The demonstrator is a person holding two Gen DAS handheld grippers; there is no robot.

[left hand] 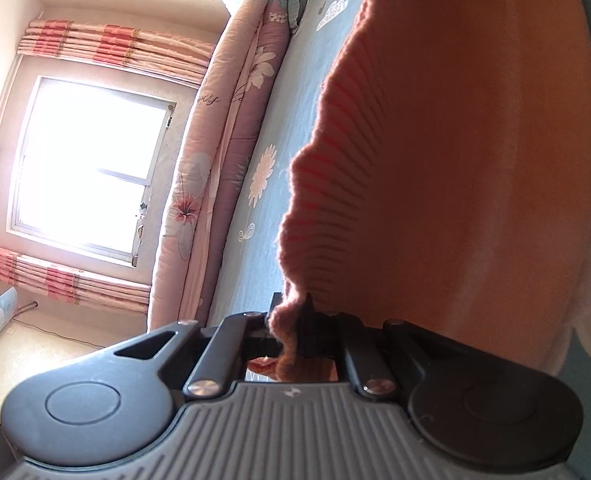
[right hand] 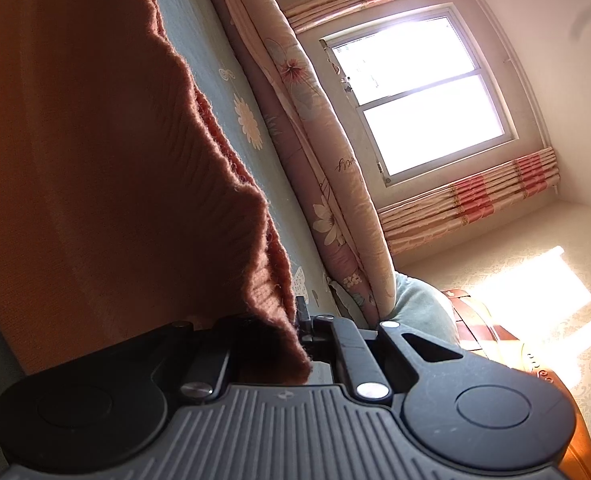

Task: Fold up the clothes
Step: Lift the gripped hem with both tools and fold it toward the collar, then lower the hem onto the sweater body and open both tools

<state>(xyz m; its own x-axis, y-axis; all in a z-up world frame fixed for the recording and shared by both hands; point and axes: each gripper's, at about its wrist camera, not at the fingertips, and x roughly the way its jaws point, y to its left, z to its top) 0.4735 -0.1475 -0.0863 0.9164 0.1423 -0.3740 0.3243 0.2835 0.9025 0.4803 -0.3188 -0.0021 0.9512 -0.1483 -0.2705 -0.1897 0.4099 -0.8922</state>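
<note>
Nearest the left wrist camera, the left tongs [left hand: 293, 312] are clamped together on a bunched edge of an orange knitted sweater [left hand: 455, 160], a small fold of knit poking back between the black fingers. Nearest the right wrist camera, the right tongs [right hand: 295, 316] are likewise clamped on another edge of the same sweater [right hand: 95, 160]. The sweater hangs from both tongs, spread as a broad ribbed sheet (its far end runs out of view) in front of a bed with a pale blue flowered sheet [left hand: 263, 140]. Beyond the sheet, a rolled pink floral quilt [left hand: 231, 120] lies along the bed's far side. Farthest off, a bright window [right hand: 423, 96] sits between pink striped curtains [right hand: 467, 200].
</note>
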